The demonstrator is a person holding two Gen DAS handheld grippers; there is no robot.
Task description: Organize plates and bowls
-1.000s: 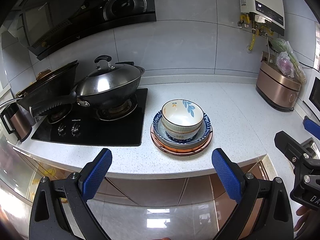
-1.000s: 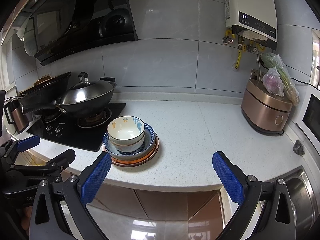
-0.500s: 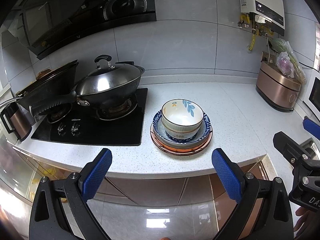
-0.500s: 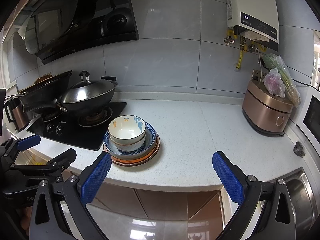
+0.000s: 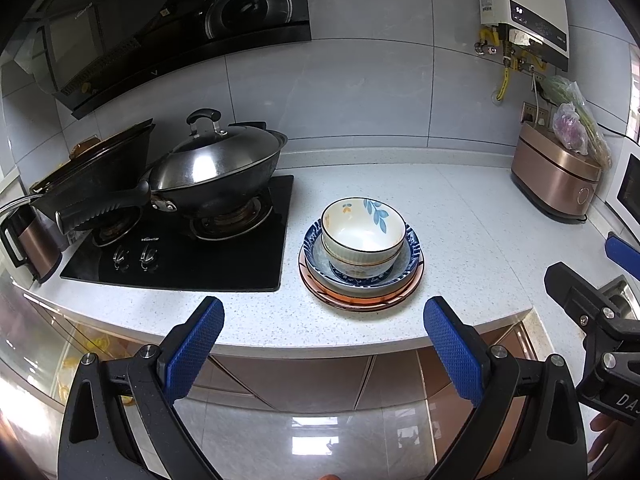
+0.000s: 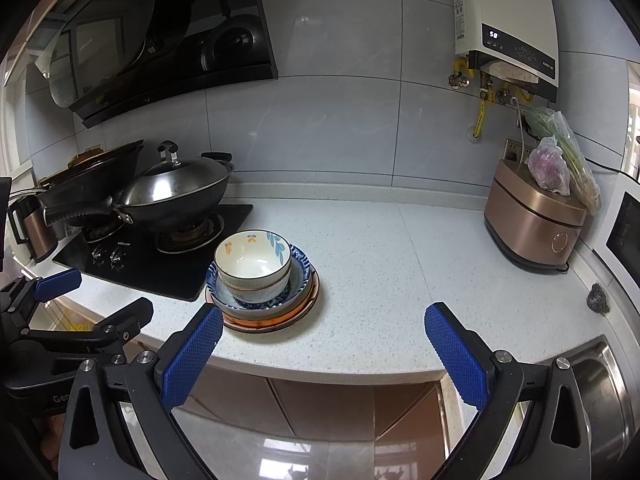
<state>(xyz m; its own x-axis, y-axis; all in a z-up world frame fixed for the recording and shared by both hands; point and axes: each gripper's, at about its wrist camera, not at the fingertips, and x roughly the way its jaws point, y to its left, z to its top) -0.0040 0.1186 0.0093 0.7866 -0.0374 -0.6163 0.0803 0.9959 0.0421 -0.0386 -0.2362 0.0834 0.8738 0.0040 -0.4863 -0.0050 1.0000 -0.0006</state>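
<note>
1. both grippers hung off the front edge of the counter (image 5: 460, 216), short of the dishes. the left gripper (image 5: 322, 354) had its blue fingers spread wide with nothing between them, and the right gripper (image 6: 324, 356) was the same.
2. the dishes sat in one pile near the counter's front edge, just beside the stove (image 5: 192, 248): a white bowl (image 5: 362, 230) nested in a blue bowl (image 5: 414, 246), on an orange plate (image 5: 360, 302).
3. the pile looked done, or nearly so. any further touch risked knocking it.
4. the white bowl sat high and deep. a finger that clipped its rim could have tipped it out of the blue bowl.
5. glazed dishes likely slid easily. a pinch on one rim alone might have let the bowl swing or slip.
6. a push from the stove side would have sent the pile towards the edge and the floor.
7. the wok (image 5: 216, 176) handle stuck out on the left and could have snagged a wide swing of the left gripper.
</note>
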